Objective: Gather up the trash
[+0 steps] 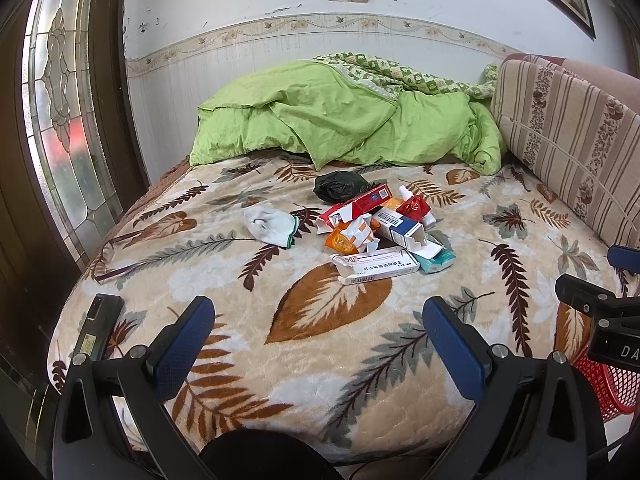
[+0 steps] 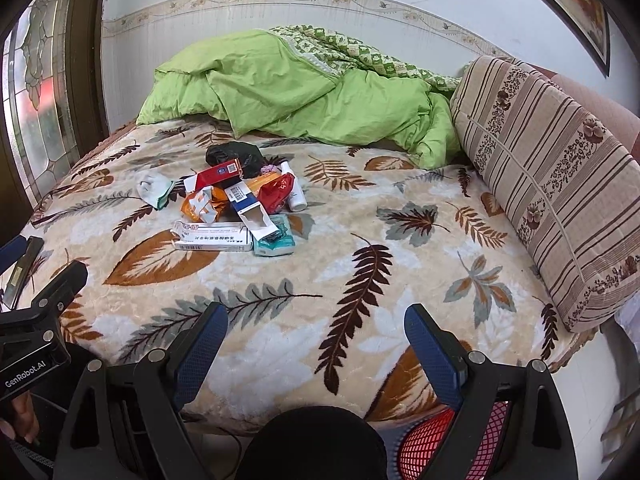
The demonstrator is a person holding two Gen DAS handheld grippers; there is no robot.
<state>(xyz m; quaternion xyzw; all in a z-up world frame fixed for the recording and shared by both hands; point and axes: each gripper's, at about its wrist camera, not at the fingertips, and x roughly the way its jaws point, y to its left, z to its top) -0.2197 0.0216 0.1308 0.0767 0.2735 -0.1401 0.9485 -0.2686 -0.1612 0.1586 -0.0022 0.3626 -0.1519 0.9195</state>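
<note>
Hovering over the near edge of the bed point(image 1: 224, 364), the left claw point(image 1: 318, 344) holds its blue-padded fingers wide apart with nothing between them, and the right claw point(image 2: 316, 354) does the same, spread and empty. Both look across the leaf-patterned beige blanket point(image 2: 360, 208) at the trash. The heap of crumpled cartons and wrappers point(image 1: 380, 232) sits around the middle of the bed, well away from both claws: a white medicine box with printed text point(image 1: 376, 268) lies nearest, a teal packet point(image 1: 438, 261) just beside it, a red-and-white carton point(image 1: 360, 205) and an orange wrapper point(image 1: 340, 242) behind. A black plastic bag point(image 1: 340, 188) bunches at the far side of the heap, and a white crumpled sock point(image 1: 272, 224) lies a little towards the left edge. A dark phone point(image 1: 100, 326) rests at the near left corner. A red mesh basket point(image 2: 452, 448) shows below the near right edge. A green quilt point(image 2: 304, 92) is piled along the far edge, with a striped cushion point(image 2: 560, 184) on the right.
</note>
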